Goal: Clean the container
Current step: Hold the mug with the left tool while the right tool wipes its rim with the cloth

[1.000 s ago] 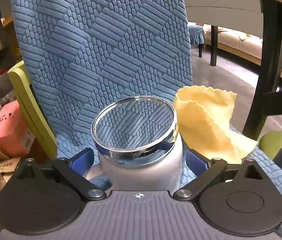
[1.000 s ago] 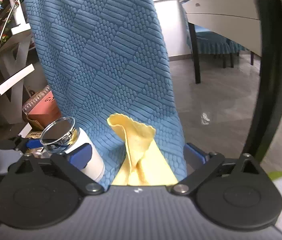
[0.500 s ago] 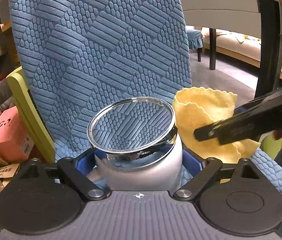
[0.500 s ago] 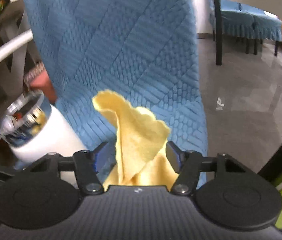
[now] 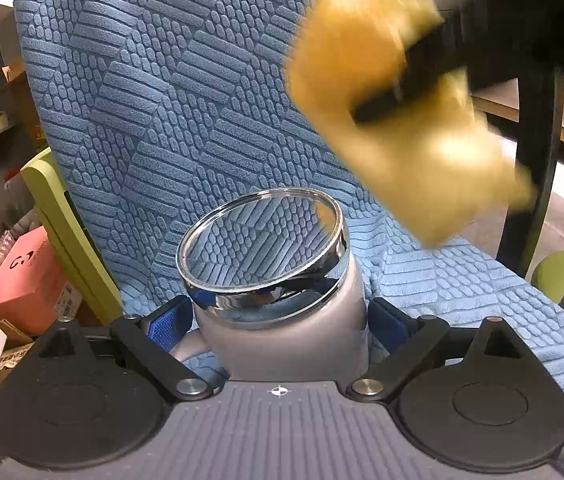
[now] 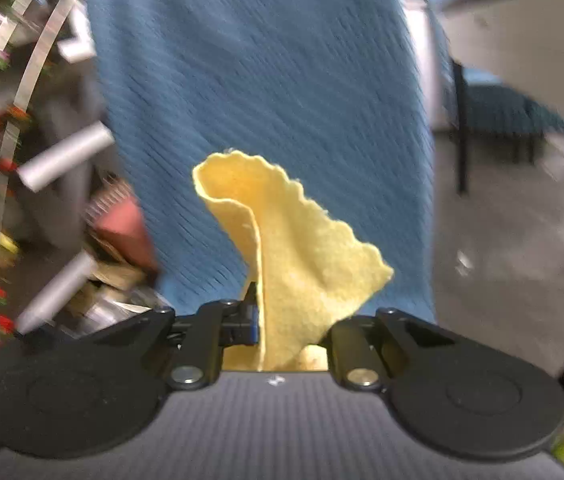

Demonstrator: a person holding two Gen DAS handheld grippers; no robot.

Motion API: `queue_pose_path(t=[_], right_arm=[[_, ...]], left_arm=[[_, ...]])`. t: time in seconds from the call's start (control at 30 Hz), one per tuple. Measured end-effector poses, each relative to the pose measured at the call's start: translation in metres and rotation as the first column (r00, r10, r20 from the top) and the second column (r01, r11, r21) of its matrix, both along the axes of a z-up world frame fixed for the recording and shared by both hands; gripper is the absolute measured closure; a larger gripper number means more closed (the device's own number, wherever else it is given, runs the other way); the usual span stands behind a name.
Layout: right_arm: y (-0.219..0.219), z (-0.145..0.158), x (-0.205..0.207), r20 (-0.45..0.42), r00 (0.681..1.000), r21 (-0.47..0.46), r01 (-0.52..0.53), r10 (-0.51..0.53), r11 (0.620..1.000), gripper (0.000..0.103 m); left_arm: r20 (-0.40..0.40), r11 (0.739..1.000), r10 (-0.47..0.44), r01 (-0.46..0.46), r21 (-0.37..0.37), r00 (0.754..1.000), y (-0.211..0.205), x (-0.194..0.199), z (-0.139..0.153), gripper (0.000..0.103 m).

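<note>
Yellow cloth (image 6: 302, 256) stands pinched between my right fingers (image 6: 288, 328), which have just been closing on it; in the left wrist view it hangs blurred at the upper right of the frame, clear of the seat. My left fingers (image 5: 282, 320) are spread wide around the white container (image 5: 282, 320), their blue pads at its sides. The container sits at the lower centre, on the blue textured chair cover (image 5: 170, 92), its chrome-rimmed lid (image 5: 260, 240) mirroring that pattern.

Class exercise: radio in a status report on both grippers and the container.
Left gripper clamped on container, upright on blue chair cover. Right gripper just closed, shut on yellow cloth, lifted clear. Chrome rim unobstructed.
</note>
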State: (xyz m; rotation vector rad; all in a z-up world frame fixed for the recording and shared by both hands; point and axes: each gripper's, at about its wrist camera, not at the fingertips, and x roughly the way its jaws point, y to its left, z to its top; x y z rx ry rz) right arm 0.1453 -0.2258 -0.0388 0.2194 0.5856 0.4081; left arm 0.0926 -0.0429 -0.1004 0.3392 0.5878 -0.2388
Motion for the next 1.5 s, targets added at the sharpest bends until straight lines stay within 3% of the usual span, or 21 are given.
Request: queue_pose_path(t=[0.1,0.2,0.37,0.77,0.97,1.2,1.5], right_arm=[[0.01,0.03,-0.005,0.061,0.994,0.035,-0.094,0.092,0.995,0.088],[0.027,0.037,-0.003,0.044,0.971,0.068,-0.237,0.235,0.969,0.088],[0.061,0.012,0.002,-0.019,0.948,-0.096,-0.318,0.318,0.943,0.088],[0.068,0.006,-0.002,-0.044,0.927,-0.032,-0.375,0.373,0.927,0.088],[0.061,0.003,-0.004,-0.032,0.948,-0.032,-0.317,0.316,0.948,0.088],[0.071,0.002,0.0,-0.033,0.914,-0.002,-0.405,0.405,0.914,0.088],[0.066,0.002,0.005,-0.038,0.933,0.0,-0.358,0.358,0.934,0.088]], left_arm=[[0.002,1.0,-0.005,0.005,0.001,1.0,0.0,0.0,0.0,0.009],[0.008,1.0,-0.008,0.008,-0.002,1.0,0.0,0.0,0.001,0.01],[0.014,1.0,-0.007,0.008,-0.014,1.0,0.0,0.001,0.001,0.01],[0.003,0.999,-0.017,0.017,-0.04,1.0,0.003,0.007,0.005,0.011],[0.0,0.999,-0.008,0.008,-0.049,1.0,0.002,0.01,0.006,0.011],[0.007,0.998,0.002,-0.002,-0.062,1.0,0.002,0.012,0.008,0.011],[-0.002,0.996,-0.001,0.001,-0.092,1.0,0.006,0.006,0.007,0.012]])
